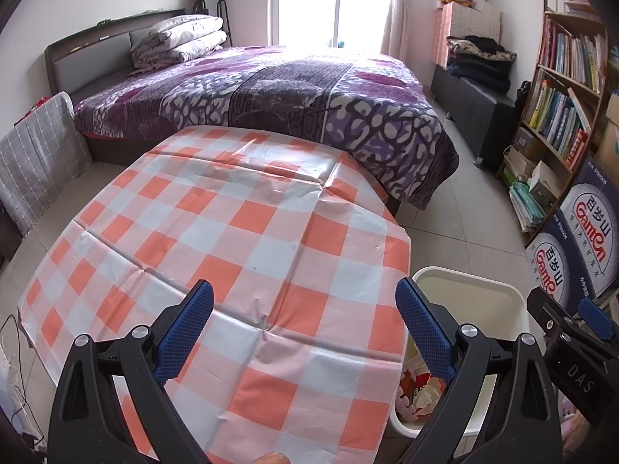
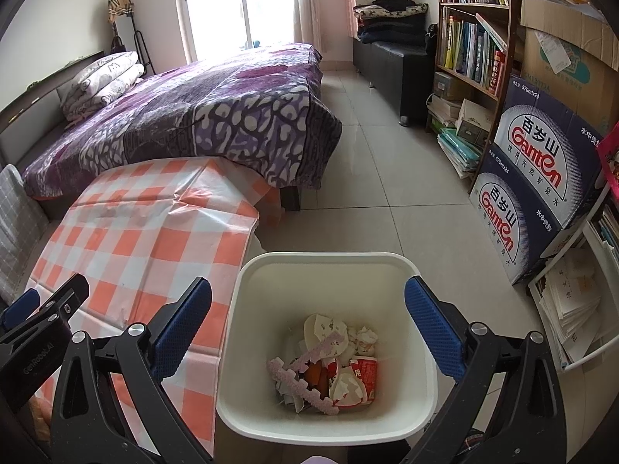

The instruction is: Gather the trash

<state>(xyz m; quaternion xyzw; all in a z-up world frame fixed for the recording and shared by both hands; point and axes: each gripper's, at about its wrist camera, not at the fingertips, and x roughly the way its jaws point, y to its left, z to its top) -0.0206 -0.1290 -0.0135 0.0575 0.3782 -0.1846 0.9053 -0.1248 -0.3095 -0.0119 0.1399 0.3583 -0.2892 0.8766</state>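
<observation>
A white plastic bin (image 2: 325,270) stands on the floor beside the table, and in the left wrist view the bin (image 1: 499,297) shows at the lower right. Inside lies a heap of trash (image 2: 329,363): crumpled paper, a red and white wrapper, a pink foam strip. My right gripper (image 2: 309,332) hangs open directly above the bin with nothing between its fingers. My left gripper (image 1: 305,332) is open over the orange and white checked tablecloth (image 1: 232,232), holding nothing. The tablecloth shows no loose items.
A bed with a purple patterned cover (image 1: 271,89) stands behind the table. A bookshelf (image 2: 472,38) and stacked water cartons (image 2: 541,178) line the right wall. Tiled floor (image 2: 387,178) runs between the bed and shelves. A dark bench (image 1: 472,108) carries folded clothes.
</observation>
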